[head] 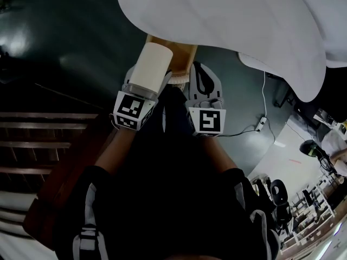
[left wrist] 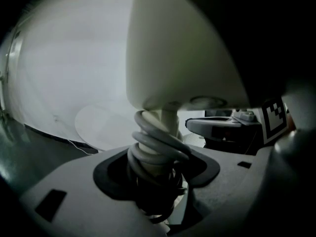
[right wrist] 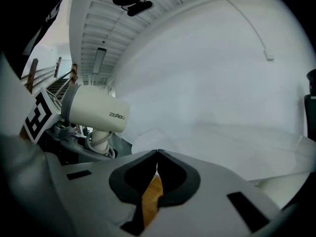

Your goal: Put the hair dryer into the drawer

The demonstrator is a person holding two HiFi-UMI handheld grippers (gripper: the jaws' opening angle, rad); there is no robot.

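A cream hair dryer (head: 150, 64) stands upright in my left gripper (head: 147, 85). The jaws are shut on its handle, where the grey cord (left wrist: 158, 142) is wound in coils. Its barrel (left wrist: 177, 58) fills the top of the left gripper view. From the right gripper view the hair dryer (right wrist: 96, 115) shows at the left, held by the left gripper (right wrist: 74, 137). My right gripper (head: 201, 77) hangs close beside it, tips touching, holding nothing (right wrist: 157, 154). A light wooden edge (head: 184, 50) lies just beyond both grippers, and wood (right wrist: 153, 196) shows under the right jaws.
A big white sheet (head: 233, 26) covers the top and right. A white cable runs to a power strip (head: 262, 124) on the dark floor. Wooden slats (head: 49, 145) lie at the left, cluttered shelves (head: 309, 210) at the lower right.
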